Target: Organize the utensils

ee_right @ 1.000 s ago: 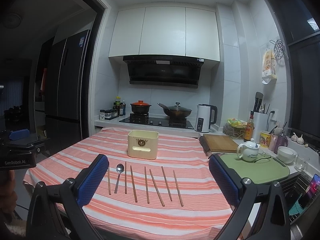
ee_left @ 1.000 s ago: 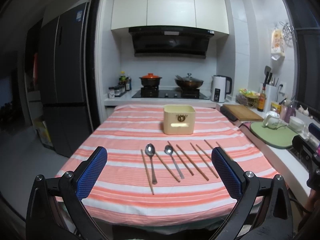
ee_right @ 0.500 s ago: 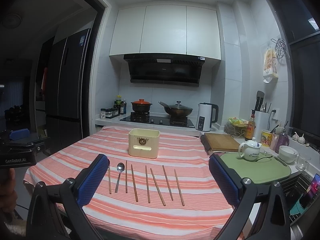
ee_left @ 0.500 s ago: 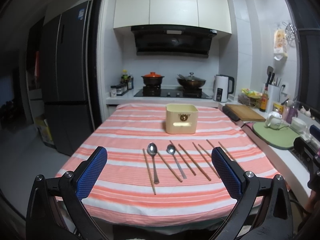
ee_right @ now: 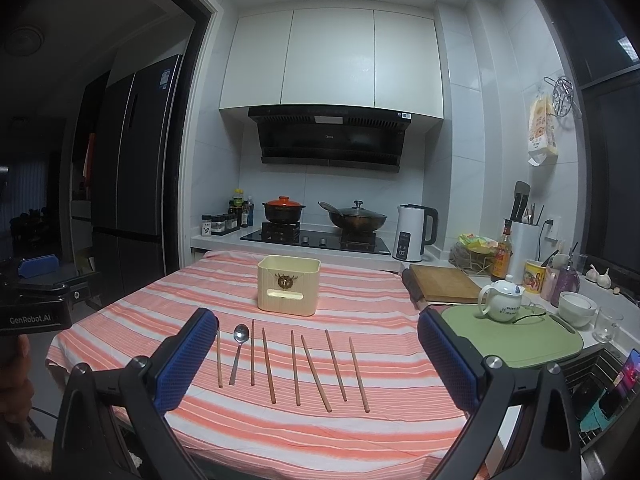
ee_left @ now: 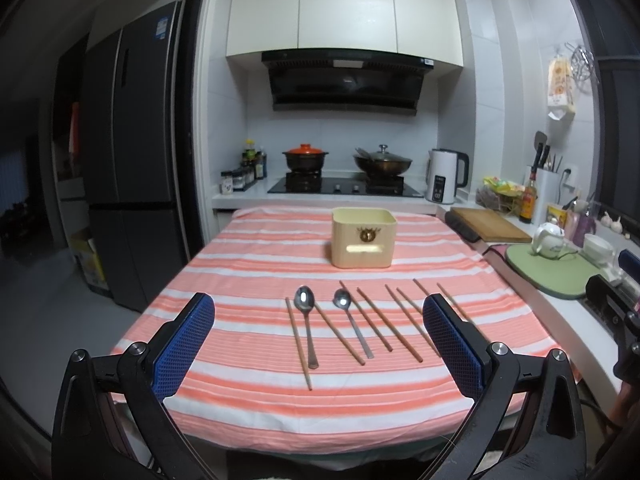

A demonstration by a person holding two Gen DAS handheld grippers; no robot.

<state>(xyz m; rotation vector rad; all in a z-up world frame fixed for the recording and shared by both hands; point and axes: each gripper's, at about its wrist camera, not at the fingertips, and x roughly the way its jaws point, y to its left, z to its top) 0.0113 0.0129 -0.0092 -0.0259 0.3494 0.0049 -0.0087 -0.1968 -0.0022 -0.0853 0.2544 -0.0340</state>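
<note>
left gripper (ee_left: 318, 340) hangs above the near edge of the surface (ee_left: 248, 264), jaws wide, nothing between them. right gripper (ee_right: 318, 354) likewise, jaws wide and empty. striped cloth (ee_right: 360, 292) covers the surface. a row of wooden chopsticks (ee_left: 370, 324) lies flat on the cloth, two metal spoons (ee_left: 306, 320) among them at the left part of the row, bowls pointing away. cream utensil holder (ee_left: 363, 238) stands upright behind the row, apart from it. teapot (ee_right: 502, 300) sits on a green mat (ee_right: 516, 336) to the right.
</note>
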